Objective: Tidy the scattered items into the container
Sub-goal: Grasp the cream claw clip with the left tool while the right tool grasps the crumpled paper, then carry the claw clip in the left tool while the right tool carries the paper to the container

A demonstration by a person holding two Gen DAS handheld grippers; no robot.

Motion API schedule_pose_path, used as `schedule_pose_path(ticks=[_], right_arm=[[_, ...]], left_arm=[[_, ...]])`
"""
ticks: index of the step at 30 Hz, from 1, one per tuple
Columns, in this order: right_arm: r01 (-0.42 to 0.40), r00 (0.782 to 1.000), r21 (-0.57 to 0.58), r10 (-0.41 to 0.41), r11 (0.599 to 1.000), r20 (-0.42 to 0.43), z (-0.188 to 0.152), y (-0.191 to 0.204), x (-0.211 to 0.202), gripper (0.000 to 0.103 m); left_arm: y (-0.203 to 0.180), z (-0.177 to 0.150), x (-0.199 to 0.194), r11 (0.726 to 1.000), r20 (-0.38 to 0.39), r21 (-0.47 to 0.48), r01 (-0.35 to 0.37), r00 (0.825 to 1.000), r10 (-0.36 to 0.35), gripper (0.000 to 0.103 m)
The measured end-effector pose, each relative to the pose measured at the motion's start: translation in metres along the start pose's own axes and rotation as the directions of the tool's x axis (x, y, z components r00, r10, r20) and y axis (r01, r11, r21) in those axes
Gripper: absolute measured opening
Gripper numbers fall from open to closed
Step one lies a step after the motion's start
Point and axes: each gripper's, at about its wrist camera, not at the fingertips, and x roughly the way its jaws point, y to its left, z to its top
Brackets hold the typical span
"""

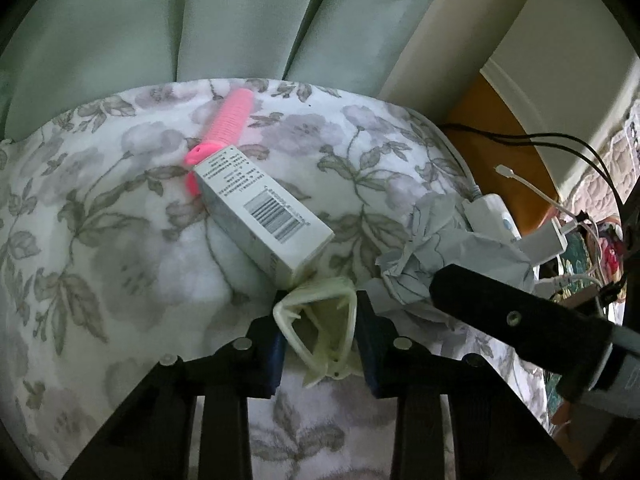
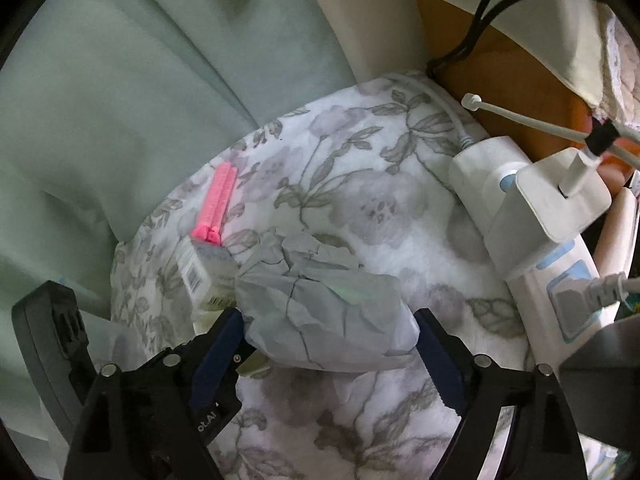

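Observation:
My left gripper (image 1: 320, 300) is shut on a cream hair claw clip (image 1: 320, 320) that lies on the floral blanket (image 1: 120, 220). Just beyond the clip lies a white carton with a barcode (image 1: 264, 216), and a pink ribbed hair clip (image 1: 228, 128) sticks out from behind it. My right gripper (image 2: 328, 320) is open, its fingers standing on either side of a crumpled sheet of pale tissue paper (image 2: 324, 300). The carton (image 2: 200, 268) and the pink clip (image 2: 218, 204) lie to the left of the paper.
A white power strip (image 2: 520, 240) with a charger block (image 2: 560, 196) and cables lies along the blanket's right edge, over an orange floor (image 1: 500, 120). Pale green curtain folds (image 1: 200, 20) hang behind the blanket. The right gripper's black finger (image 1: 500, 308) reaches in from the right.

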Motion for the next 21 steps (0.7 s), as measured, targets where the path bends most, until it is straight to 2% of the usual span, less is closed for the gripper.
schedule_pose_path(ticks=[7, 13, 21], right_arm=[[0.007, 1.000, 0.016, -0.007, 1.000, 0.013, -0.011, -0.006, -0.021, 0.084], [-0.017, 1.000, 0.035, 0.017, 0.999, 0.008, -0.034, -0.009, -0.044, 0.084], [-0.062, 0.998, 0.029, 0.061, 0.998, 0.028, -0.060, 0.001, -0.081, 0.084]], left_arm=[[0.000, -0.017, -0.014, 1.000, -0.019, -0.014, 0.003, 1.000, -0.004, 0.029], [0.001, -0.036, -0.033, 0.999, -0.027, -0.048, -0.008, 1.000, 0.007, 0.029], [-0.004, -0.048, -0.085, 0.999, 0.030, -0.052, -0.005, 1.000, 0.007, 0.028]])
